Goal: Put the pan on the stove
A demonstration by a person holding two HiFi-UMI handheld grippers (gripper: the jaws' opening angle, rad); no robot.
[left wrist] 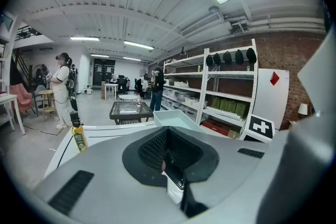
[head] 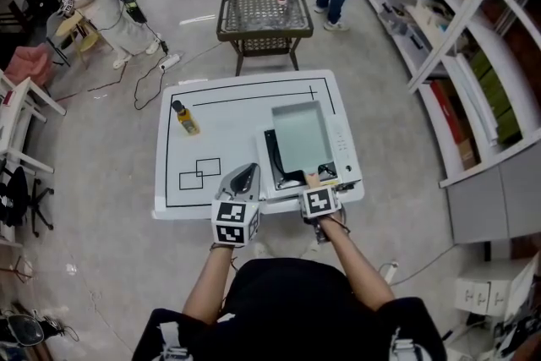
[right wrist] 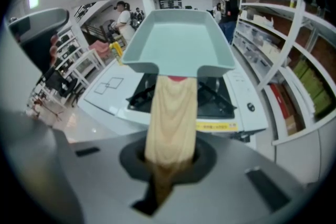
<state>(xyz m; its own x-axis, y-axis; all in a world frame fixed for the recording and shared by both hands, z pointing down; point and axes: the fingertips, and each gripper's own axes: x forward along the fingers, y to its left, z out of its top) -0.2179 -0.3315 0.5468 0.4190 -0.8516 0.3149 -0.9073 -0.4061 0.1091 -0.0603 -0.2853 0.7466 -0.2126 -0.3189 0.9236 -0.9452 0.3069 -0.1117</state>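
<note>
The right gripper [head: 314, 183] has its jaws clamped on the wooden handle [right wrist: 170, 118] of the pan [head: 300, 135], a pale blue-green rectangular one. The pan is directly over the stove [head: 272, 155], covering most of it, so that only the stove's black left edge and near corner show from the head view. The right gripper view shows the black grates [right wrist: 218, 97] under the pan's near end and the handle sticking out past the stove's near edge; whether the pan rests on the grates I cannot tell. The left gripper [head: 241, 179] is just left of the stove at the near edge of the white table [head: 220, 101], with its jaws together and nothing between them. An oil bottle [head: 186, 119] stands upright well to the left of the stove, and two outlined squares [head: 201, 173] are drawn nearer, also left of it.
</note>
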